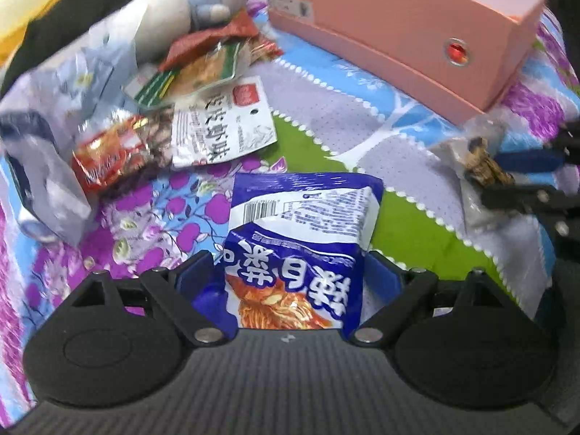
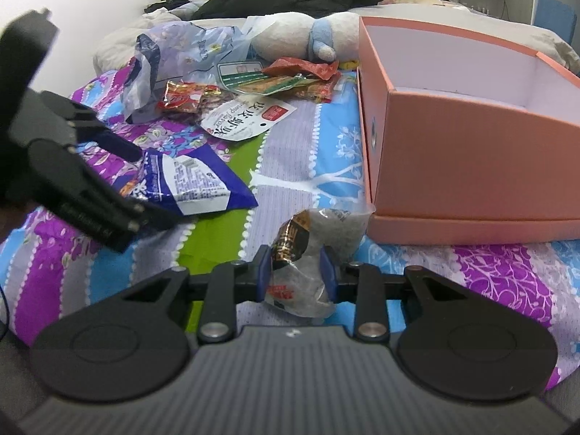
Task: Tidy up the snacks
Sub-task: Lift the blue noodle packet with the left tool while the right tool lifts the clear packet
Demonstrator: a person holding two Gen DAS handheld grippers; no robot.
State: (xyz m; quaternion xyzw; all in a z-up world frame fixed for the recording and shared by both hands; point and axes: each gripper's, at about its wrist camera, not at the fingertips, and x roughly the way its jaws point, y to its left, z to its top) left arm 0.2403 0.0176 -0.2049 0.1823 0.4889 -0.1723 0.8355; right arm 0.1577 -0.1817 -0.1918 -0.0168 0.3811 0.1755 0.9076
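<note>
Blue pads of the left gripper (image 1: 290,282) press both sides of a blue-and-white snack bag (image 1: 301,239), gripping it over the patterned bedspread (image 1: 326,123) — well in front of the pink box (image 2: 471,166). Nearer that box's front corner, the right gripper (image 2: 295,272) is closed on a clear packet with a brown label (image 2: 308,250). Left of the box, beside a plush toy (image 2: 290,36), lies a heap of loose snack packets (image 2: 246,98) — red, green and white.

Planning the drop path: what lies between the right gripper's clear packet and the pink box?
Only bare bedspread. In the right wrist view, the clear packet in the right gripper lies just short of the pink box, nothing between.
</note>
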